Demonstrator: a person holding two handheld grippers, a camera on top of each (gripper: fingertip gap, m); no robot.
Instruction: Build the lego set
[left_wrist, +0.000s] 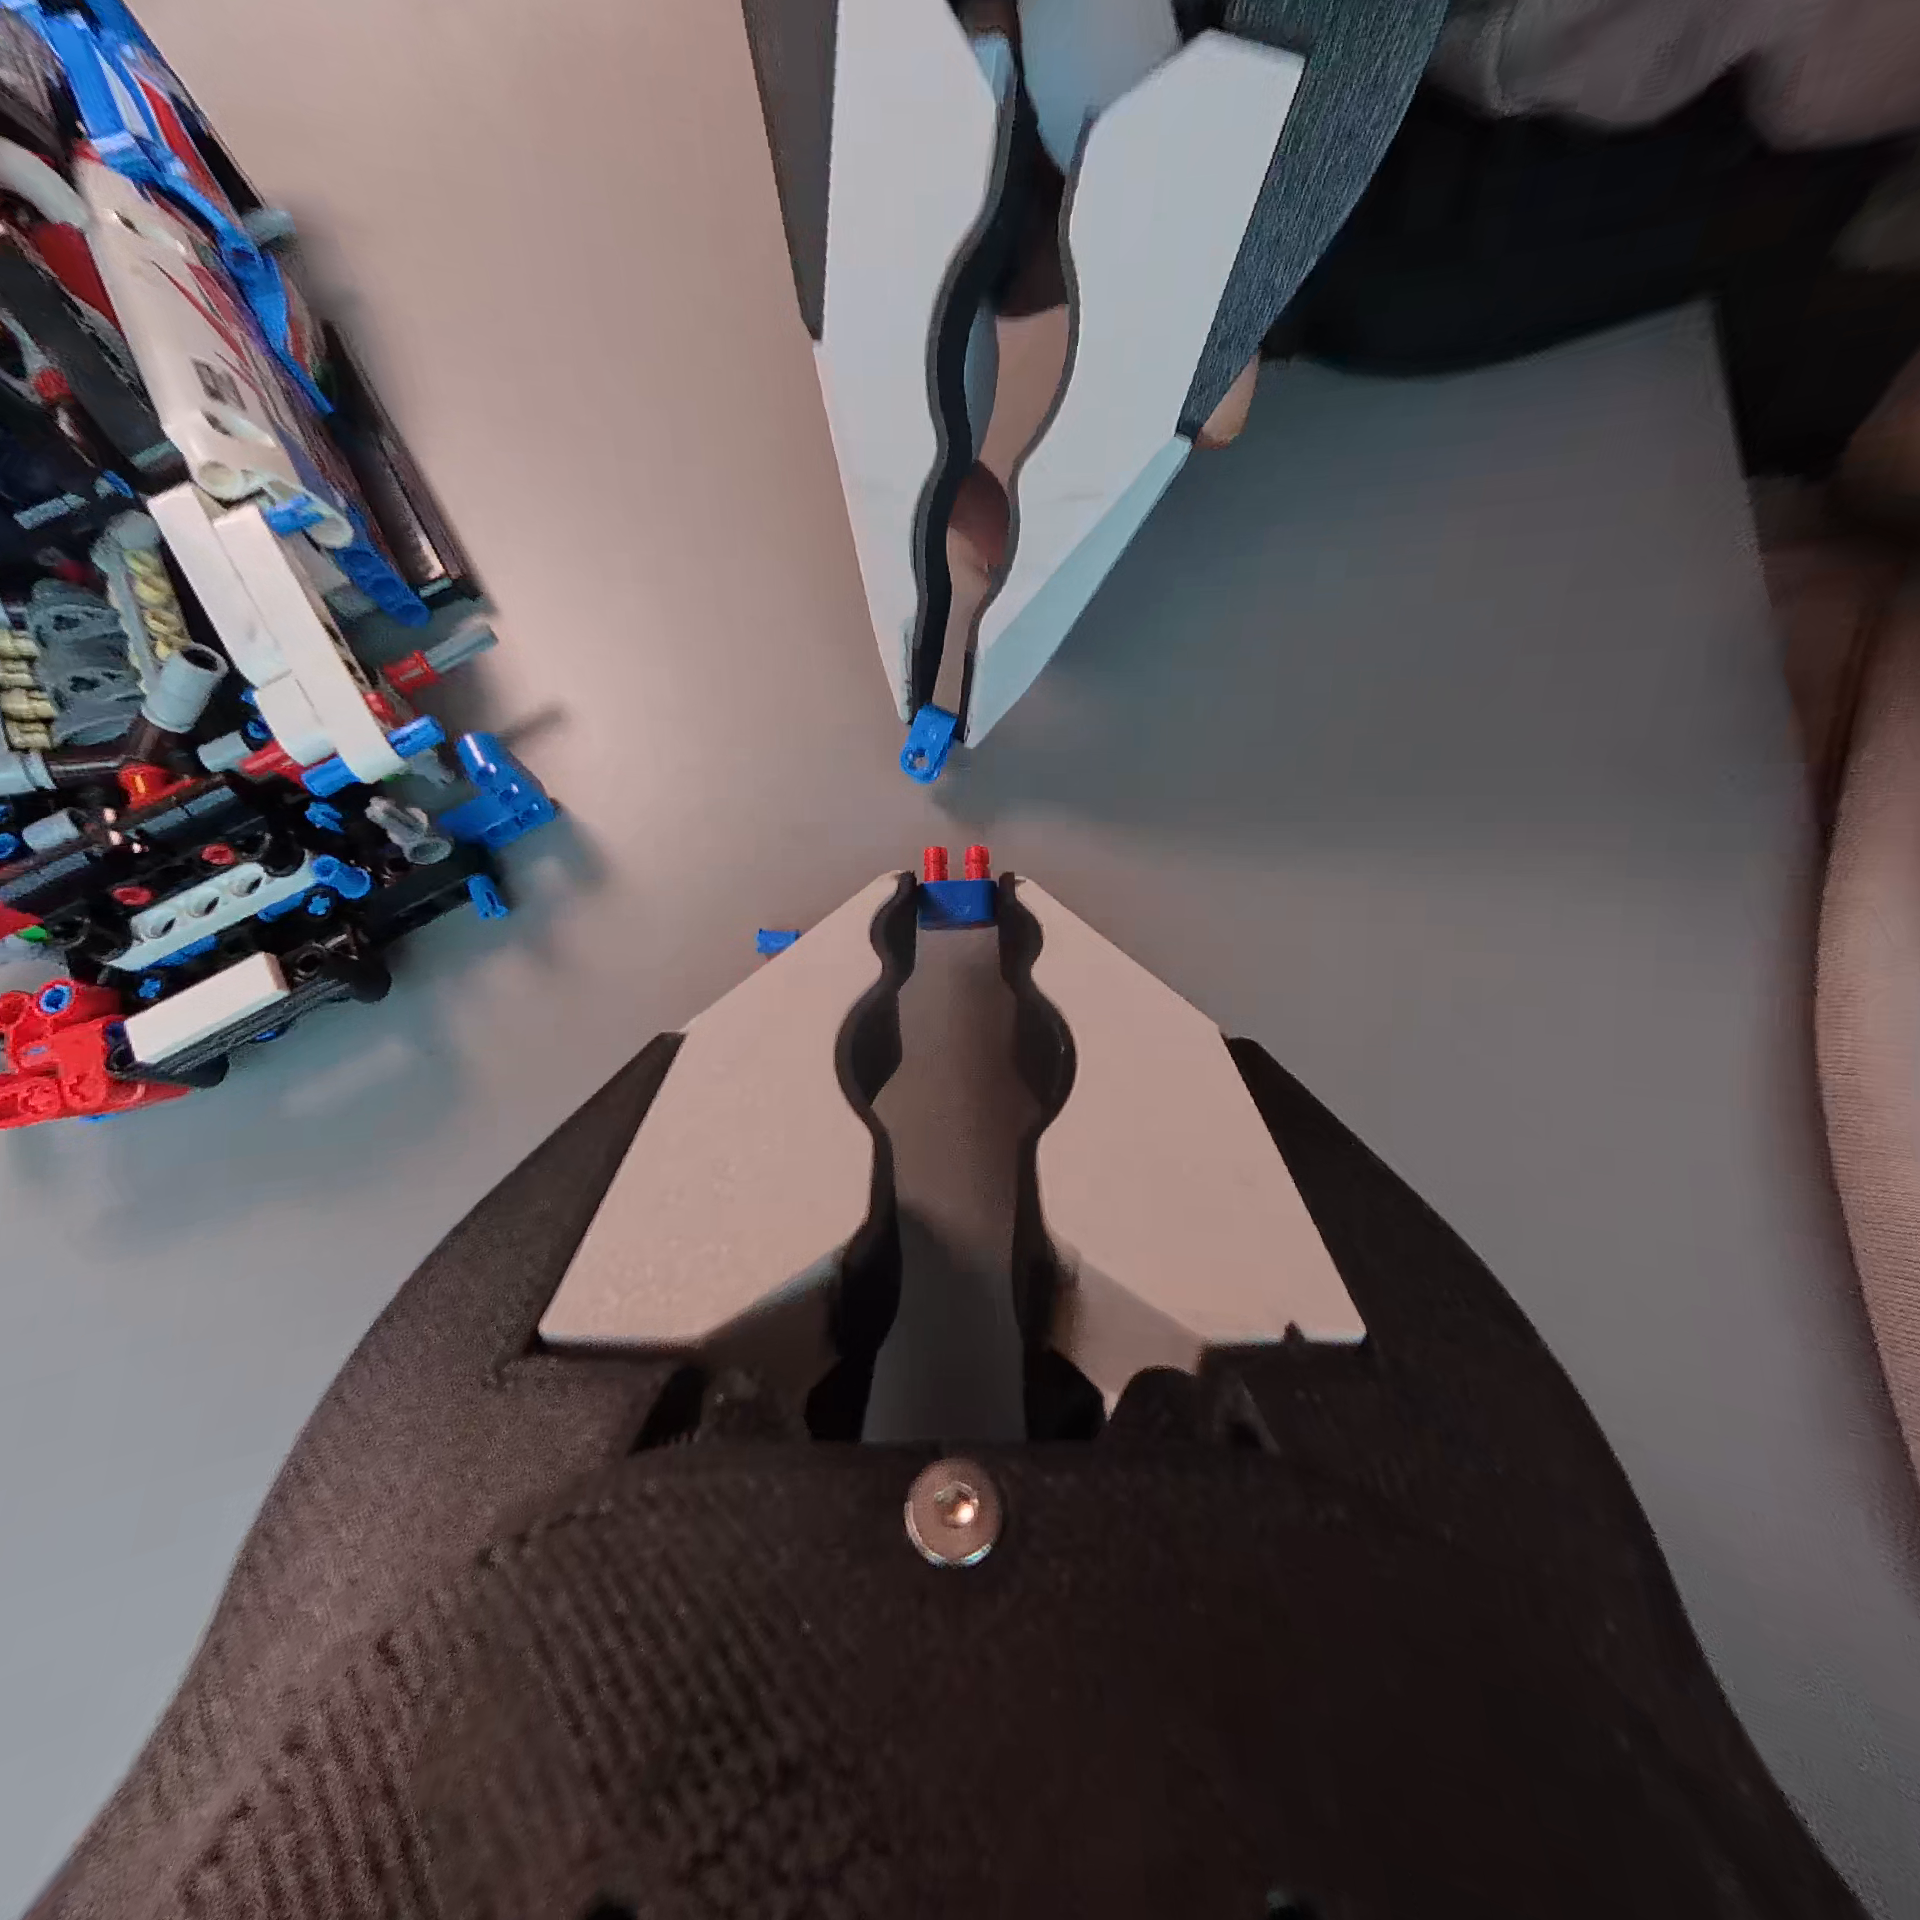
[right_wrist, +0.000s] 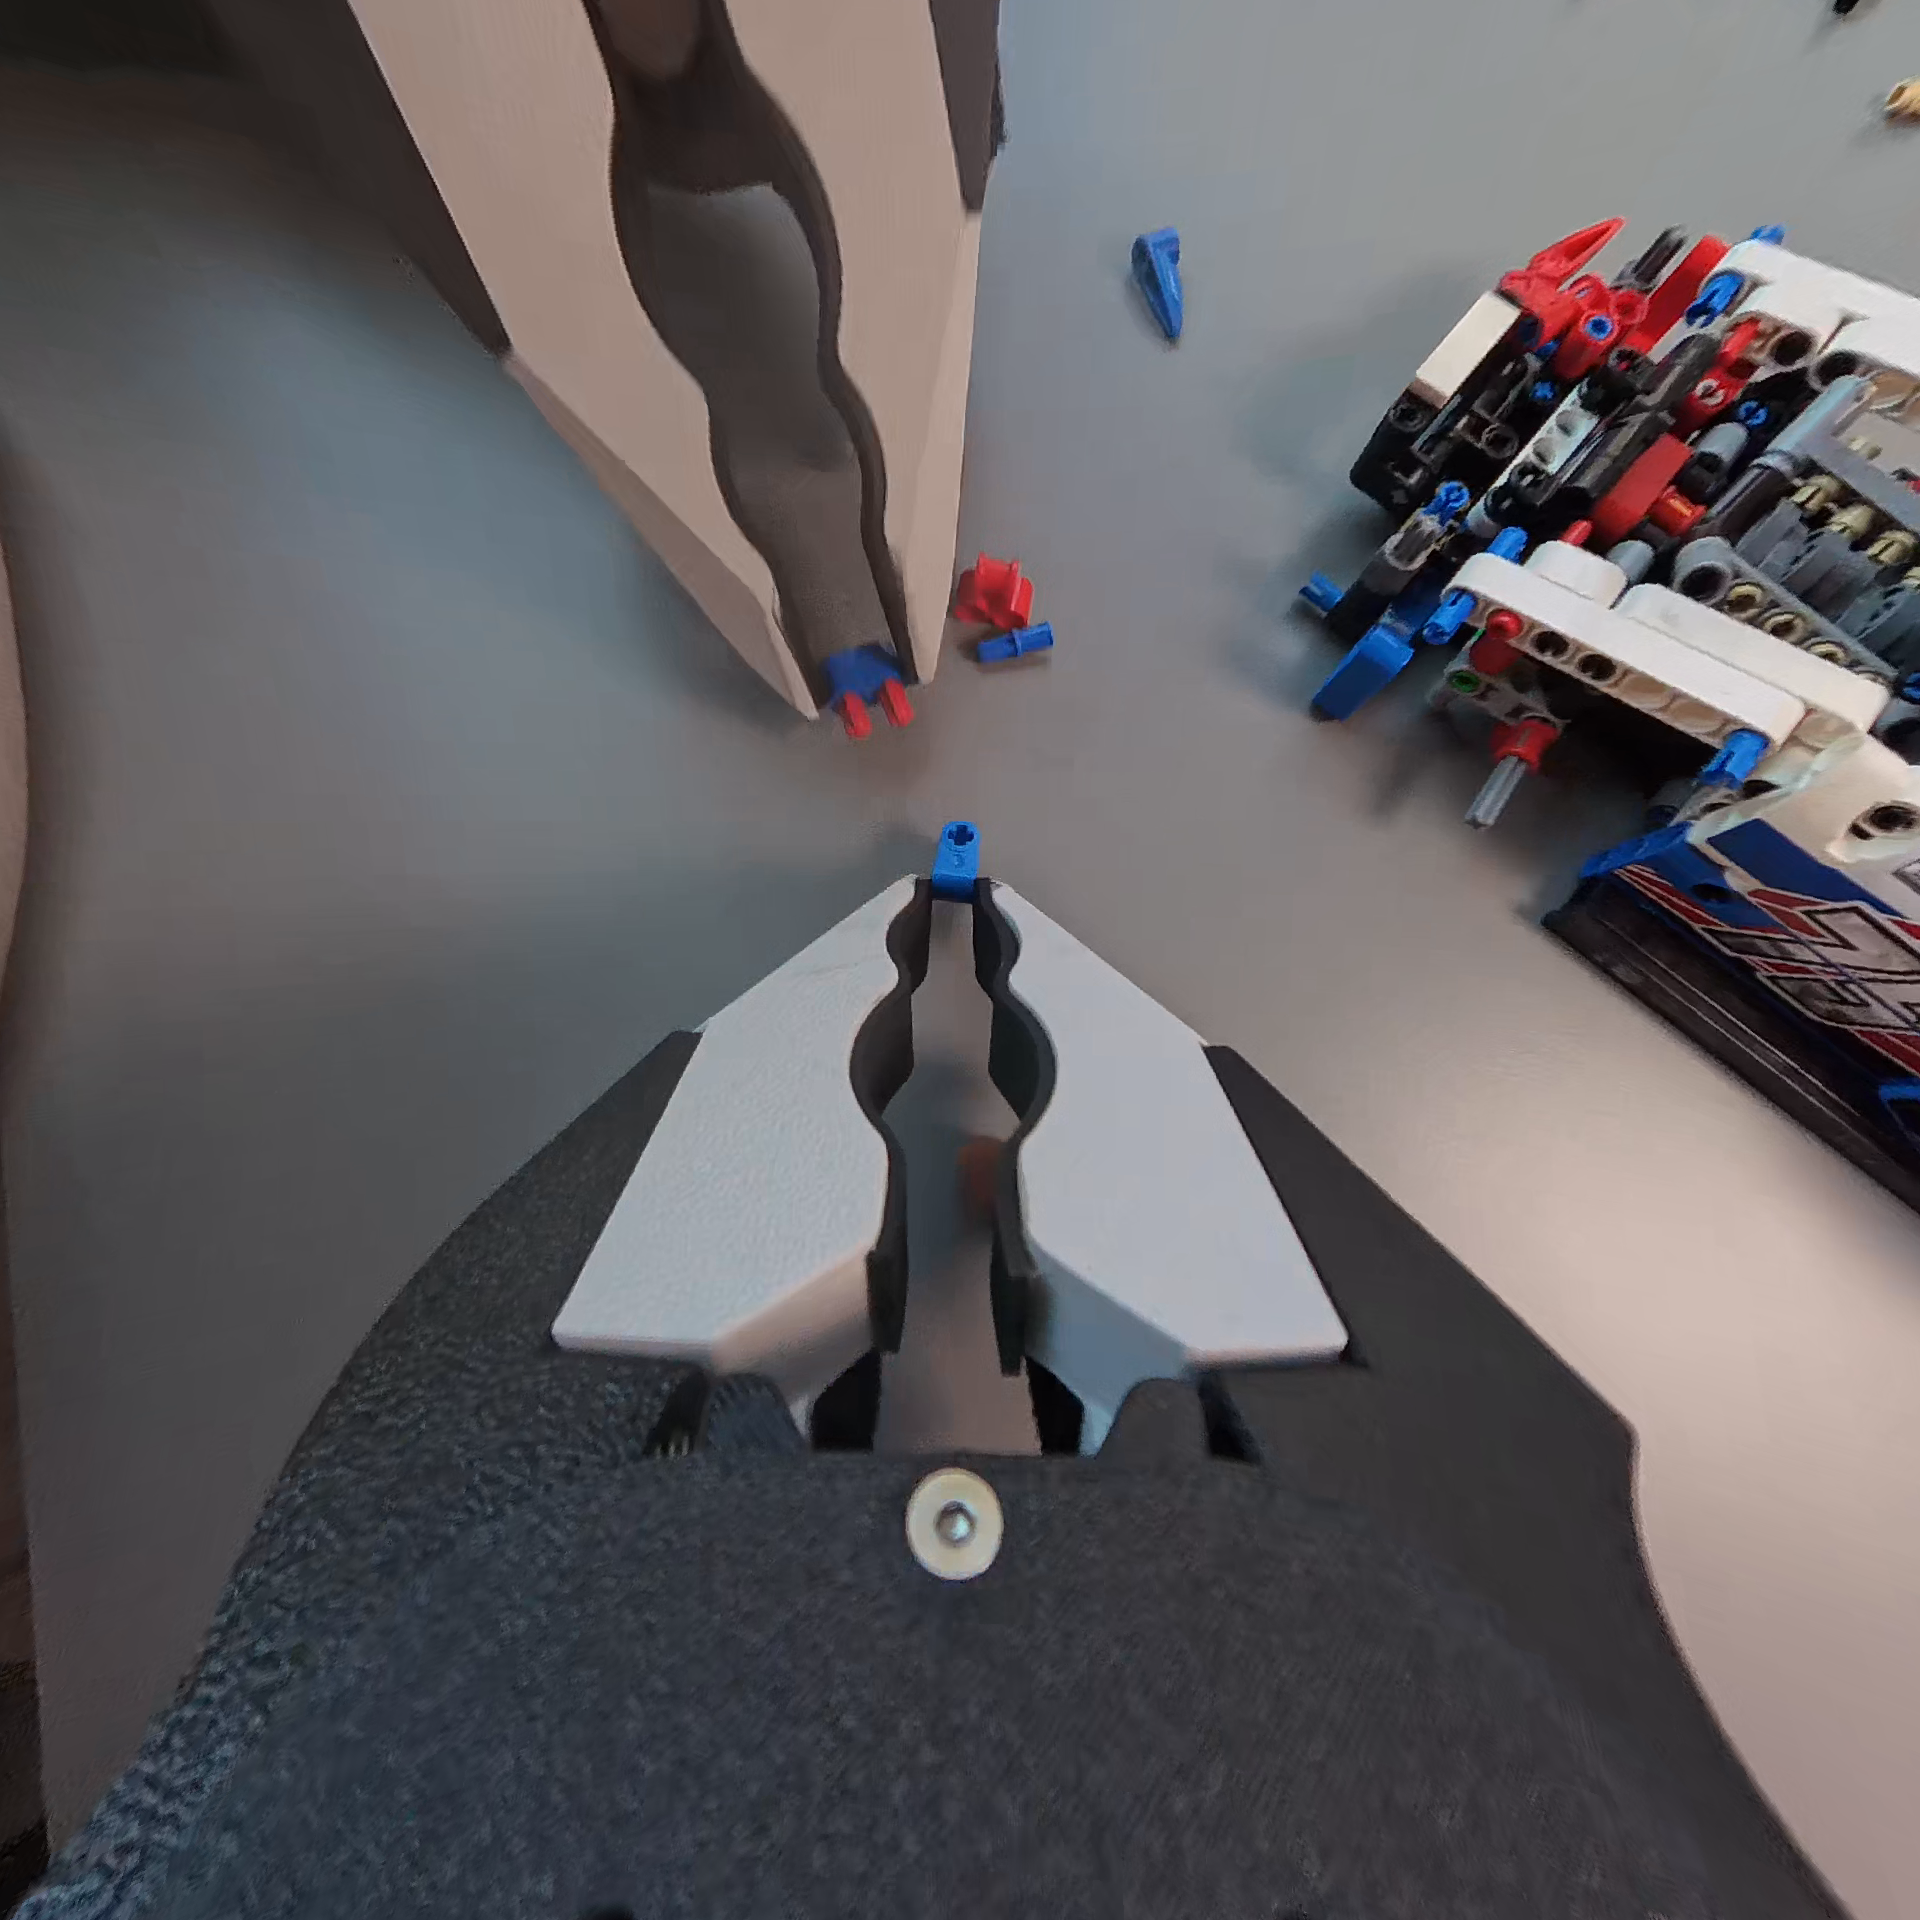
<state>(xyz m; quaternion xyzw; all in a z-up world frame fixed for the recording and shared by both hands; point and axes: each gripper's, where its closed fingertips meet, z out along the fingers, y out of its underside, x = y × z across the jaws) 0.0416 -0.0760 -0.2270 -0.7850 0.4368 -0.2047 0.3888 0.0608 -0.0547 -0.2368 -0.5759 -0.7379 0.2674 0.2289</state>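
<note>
Left tongs pinch a blue block with two red pins; right tongs pinch a small blue connector, tips facing above the table. Light, rigid, slippery pieces: grip flat sides.

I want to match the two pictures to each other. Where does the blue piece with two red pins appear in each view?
Left wrist view: blue piece with two red pins sits just below centre, gripped at the tips of the left gripper.
Right wrist view: same piece is upper centre-left, at the tips of the gripper reaching down from the top.
Shared landmark: the part-built lego model, left edge there, right edge here.
</note>
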